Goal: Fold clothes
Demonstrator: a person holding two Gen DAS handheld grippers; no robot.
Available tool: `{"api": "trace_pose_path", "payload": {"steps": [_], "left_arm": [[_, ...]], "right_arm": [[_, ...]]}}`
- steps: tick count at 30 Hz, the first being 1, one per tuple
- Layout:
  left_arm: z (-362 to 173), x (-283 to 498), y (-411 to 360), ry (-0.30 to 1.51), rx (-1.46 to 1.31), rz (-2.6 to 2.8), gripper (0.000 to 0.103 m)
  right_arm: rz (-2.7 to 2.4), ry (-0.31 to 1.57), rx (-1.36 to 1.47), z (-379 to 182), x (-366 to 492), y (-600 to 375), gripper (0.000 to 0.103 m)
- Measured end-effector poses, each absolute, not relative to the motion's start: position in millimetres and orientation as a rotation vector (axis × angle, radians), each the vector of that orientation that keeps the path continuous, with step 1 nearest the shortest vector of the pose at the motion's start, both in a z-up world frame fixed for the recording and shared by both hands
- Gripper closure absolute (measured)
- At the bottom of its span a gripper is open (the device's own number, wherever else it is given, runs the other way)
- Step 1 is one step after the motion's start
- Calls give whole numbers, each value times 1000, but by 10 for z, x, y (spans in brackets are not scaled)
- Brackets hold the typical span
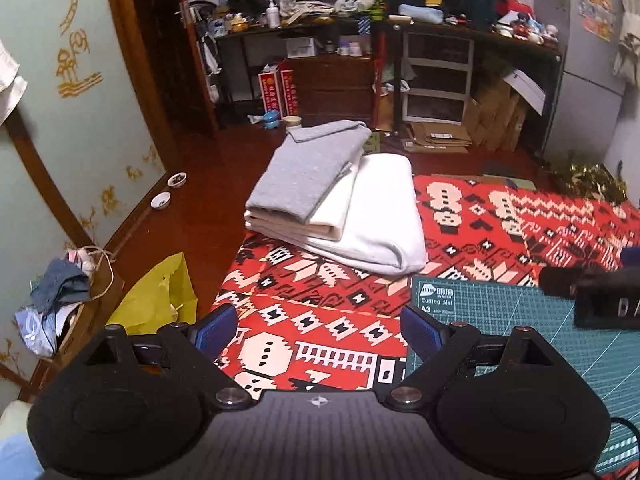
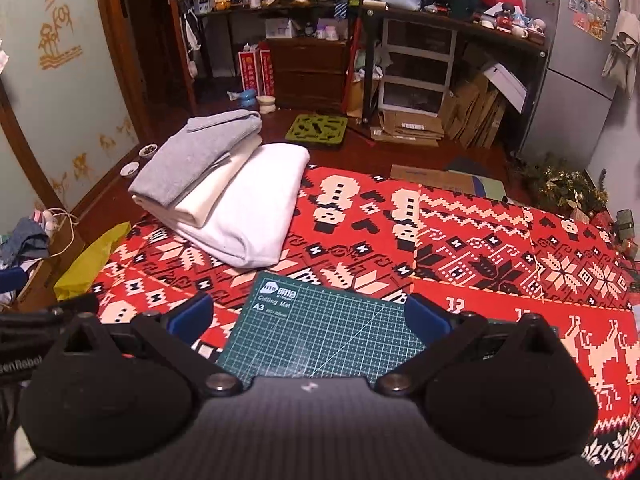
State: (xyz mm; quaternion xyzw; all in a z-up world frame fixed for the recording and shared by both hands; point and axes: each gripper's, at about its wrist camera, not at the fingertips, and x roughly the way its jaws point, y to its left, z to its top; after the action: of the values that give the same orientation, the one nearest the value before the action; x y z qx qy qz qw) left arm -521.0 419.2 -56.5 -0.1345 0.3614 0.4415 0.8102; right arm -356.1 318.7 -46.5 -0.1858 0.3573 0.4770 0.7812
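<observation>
Both grippers hang above the near part of a red patterned cloth (image 2: 480, 240) that covers the work surface, and neither carries anything. The left gripper (image 1: 320, 330) has its blue-padded fingers (image 1: 216, 330) spread wide apart over the cloth, with the left edge of a green cutting mat (image 1: 500, 320) under its right finger. The right gripper (image 2: 308, 320) is likewise spread wide, its fingers straddling the near part of that cutting mat (image 2: 320, 320). The folded clothes sit in one stack at the far left corner of the cloth: a grey garment (image 1: 308, 172) on top, a cream one (image 1: 340, 208) under it, and a thicker white one (image 1: 380, 220) at the bottom, each lower layer jutting out to the right of the one above. The stack's left side lies close to the cloth's left edge, and its far end overhangs the cloth's far edge above the dark wooden floor (image 1: 200, 208). Between the stack and the mat runs a bare strip of cloth. To the right of the stack the cloth lies open and flat well out toward its right edge. A yellow bag (image 1: 160, 296) stands on the floor beside the near left edge.
</observation>
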Motion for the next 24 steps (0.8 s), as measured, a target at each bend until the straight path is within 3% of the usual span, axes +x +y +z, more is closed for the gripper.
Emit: {"api": "trace_pose_path", "payload": {"steps": [9, 24], "left_arm": [[-375, -5321, 4237, 778, -334, 1010, 12], [-303, -5432, 4250, 789, -362, 1026, 11]], "right_arm": [[1063, 700, -426, -187, -3831, 3225, 0], [1126, 745, -443, -165, -4018, 3303, 0]]}}
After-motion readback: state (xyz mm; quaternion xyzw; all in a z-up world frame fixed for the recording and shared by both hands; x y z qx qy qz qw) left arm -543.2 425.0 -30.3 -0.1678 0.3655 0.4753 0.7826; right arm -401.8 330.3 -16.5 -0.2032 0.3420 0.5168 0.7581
